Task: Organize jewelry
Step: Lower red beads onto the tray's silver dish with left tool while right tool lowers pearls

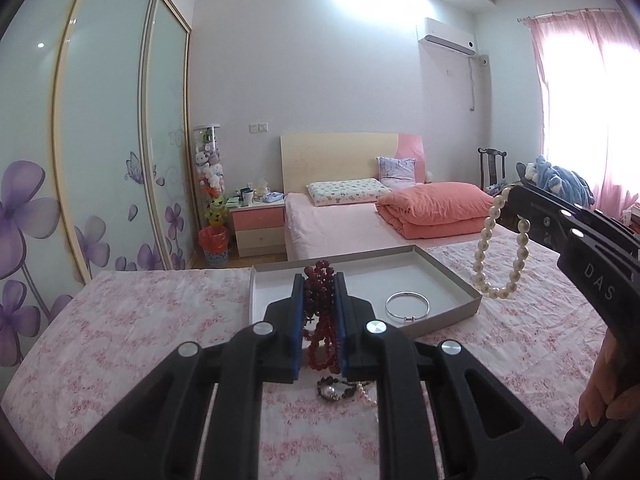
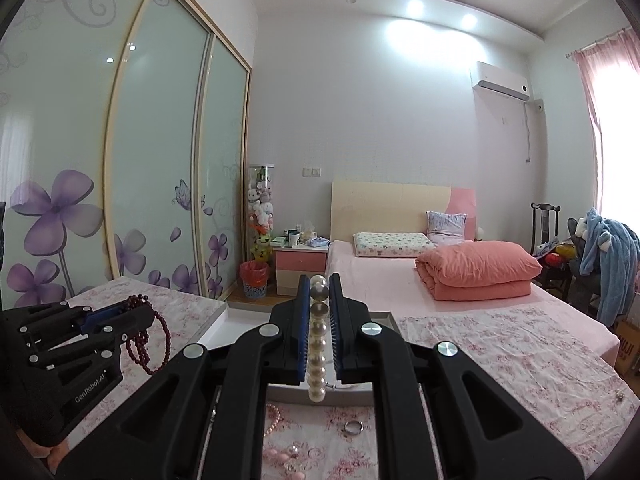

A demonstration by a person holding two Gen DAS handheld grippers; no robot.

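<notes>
The left gripper is clamped on a strand of dark red beads, glossy and round, bunched in several loops between its blue pads; from the right wrist view the strand hangs below the fingers in a long loop. The right gripper is closed tight on a pearl necklace of large cream-white pearls, lined up in 1 row between its pads. In the left wrist view the same necklace droops in a U from the right gripper's tip, above the right edge of the tray.

The tray is a shallow grey box with a white floor, lying on the floral pink tablecloth. A thin silver bangle lies flat inside it near the front right; the rest of its floor is bare. On the cloth in front of the tray lie a dark beaded bracelet with a pale stone, a string of small pink pearls, a silver ring and pink pieces at the bottom edge, too blurred to name.

The cloth spreads wide to left and right of the tray. A pink bed lies beyond.

The right gripper's side reads "DAS"; the left gripper's body reads "GenRobot.AI". A hand holds the right gripper's handle.
</notes>
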